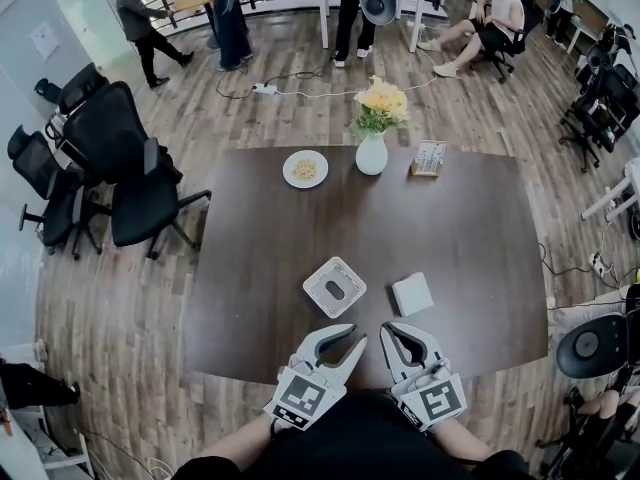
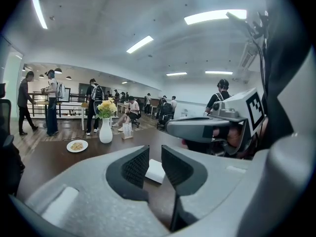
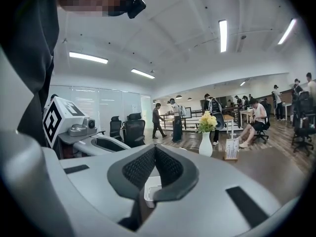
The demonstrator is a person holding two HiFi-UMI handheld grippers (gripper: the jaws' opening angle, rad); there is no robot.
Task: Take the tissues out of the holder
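Observation:
A white square tissue holder [image 1: 334, 286] with an oval slot in its top sits on the dark table [image 1: 470, 238], near the front edge. A small white stack of tissues [image 1: 412, 293] lies flat just right of it. Both grippers hover over the front edge, close to my body and apart from both objects. My left gripper [image 1: 356, 335] is open with nothing between its pads; through its gap the tissues [image 2: 156, 172] show. My right gripper [image 1: 388, 329] is shut and empty; the holder [image 3: 151, 194] shows below its closed tips [image 3: 155, 152].
At the table's far side stand a white vase of yellow flowers [image 1: 372, 151], a plate of food [image 1: 305, 168] and a small card stand [image 1: 429, 158]. Black office chairs [image 1: 125, 173] stand left of the table. Several people stand and sit beyond it.

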